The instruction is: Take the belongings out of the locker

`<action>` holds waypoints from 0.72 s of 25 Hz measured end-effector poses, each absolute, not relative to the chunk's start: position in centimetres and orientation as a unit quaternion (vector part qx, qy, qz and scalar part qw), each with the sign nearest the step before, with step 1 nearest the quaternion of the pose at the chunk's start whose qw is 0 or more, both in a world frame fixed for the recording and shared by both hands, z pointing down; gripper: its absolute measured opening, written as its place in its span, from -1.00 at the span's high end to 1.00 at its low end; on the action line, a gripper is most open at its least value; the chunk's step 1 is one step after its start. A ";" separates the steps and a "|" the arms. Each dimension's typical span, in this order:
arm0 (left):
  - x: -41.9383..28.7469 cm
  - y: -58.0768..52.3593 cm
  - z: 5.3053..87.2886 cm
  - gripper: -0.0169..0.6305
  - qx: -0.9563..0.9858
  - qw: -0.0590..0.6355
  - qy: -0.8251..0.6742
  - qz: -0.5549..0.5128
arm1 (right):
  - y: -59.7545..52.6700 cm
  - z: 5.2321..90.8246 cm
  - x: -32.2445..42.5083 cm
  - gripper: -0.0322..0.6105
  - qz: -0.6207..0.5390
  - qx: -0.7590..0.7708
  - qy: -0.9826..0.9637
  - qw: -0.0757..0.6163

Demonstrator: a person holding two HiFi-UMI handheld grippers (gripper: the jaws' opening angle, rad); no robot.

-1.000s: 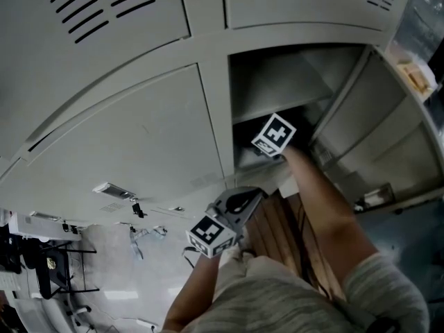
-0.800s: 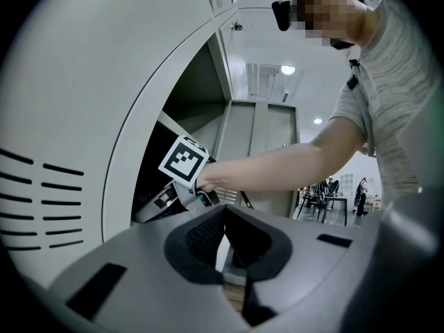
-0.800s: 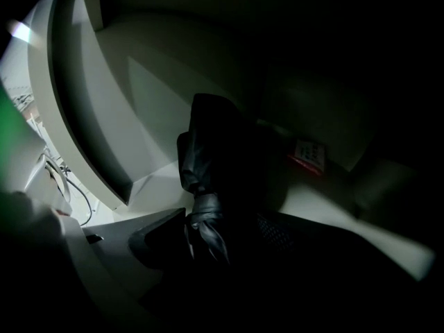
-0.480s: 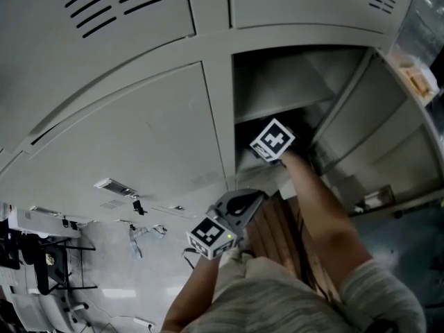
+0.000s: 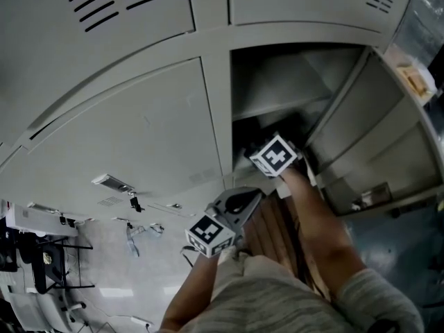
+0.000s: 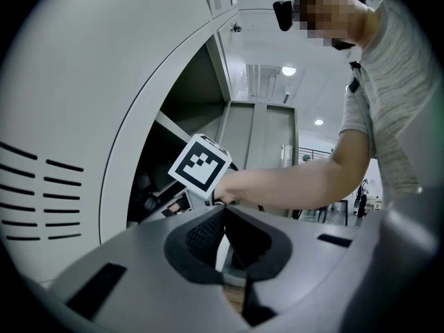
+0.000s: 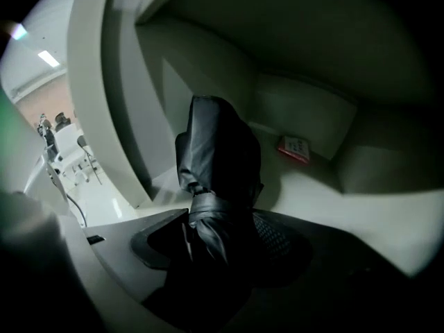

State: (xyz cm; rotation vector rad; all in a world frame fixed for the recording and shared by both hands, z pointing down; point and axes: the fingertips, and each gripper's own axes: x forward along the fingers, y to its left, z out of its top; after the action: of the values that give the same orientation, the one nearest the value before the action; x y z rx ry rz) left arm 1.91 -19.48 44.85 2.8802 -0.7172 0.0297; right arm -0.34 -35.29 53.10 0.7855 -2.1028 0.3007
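Observation:
A black folded umbrella (image 7: 218,158) stands between the jaws of my right gripper (image 7: 215,231), which is shut on its strapped lower part. In the head view the right gripper (image 5: 267,148) sits at the mouth of the open locker compartment (image 5: 291,82), and its jaws are hidden behind its marker cube. A small red packet (image 7: 295,148) lies on the locker floor at the back. My left gripper (image 5: 253,196) hangs outside, below the locker, with its jaws together and nothing in them. It also shows in the left gripper view (image 6: 223,217).
The locker's door (image 5: 368,137) stands swung open to the right. A closed locker door (image 5: 139,130) is on the left, with vented doors above. A wooden surface (image 5: 274,227) lies under my arms. Office chairs and desks (image 5: 41,262) stand at lower left.
My right gripper has drawn back a little out of the locker toward me, with the umbrella in it. The left gripper has stayed where it was.

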 end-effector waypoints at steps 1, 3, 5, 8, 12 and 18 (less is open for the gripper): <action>2.0 -19.4 44.9 0.94 0.967 0.085 -0.240 0.010 | -35.1 53.0 -0.2 0.05 0.118 0.320 -0.840 0.422; 2.3 -19.2 45.0 0.94 0.968 0.086 -0.237 0.011 | -34.6 52.9 0.2 0.05 0.119 0.327 -0.841 0.415; 2.4 -18.8 45.4 0.94 0.968 0.094 -0.233 0.014 | -33.9 52.9 0.4 0.05 0.121 0.331 -0.842 0.408; 2.5 -18.4 45.6 0.94 0.967 0.099 -0.232 0.017 | -32.9 52.9 0.9 0.05 0.122 0.347 -0.845 0.387; 2.4 -18.1 46.0 0.94 0.966 0.104 -0.236 0.022 | -31.9 52.6 2.0 0.05 0.130 0.376 -0.852 0.339; 2.3 -17.8 46.3 0.94 0.965 0.105 -0.240 0.027 | -31.1 52.5 3.5 0.07 0.139 0.407 -0.873 0.231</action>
State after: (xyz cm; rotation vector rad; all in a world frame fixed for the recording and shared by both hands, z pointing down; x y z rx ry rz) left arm 2.31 -17.84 46.30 2.8426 -0.7072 0.0782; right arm 3.54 -31.10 52.53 1.1192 -2.4005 0.3826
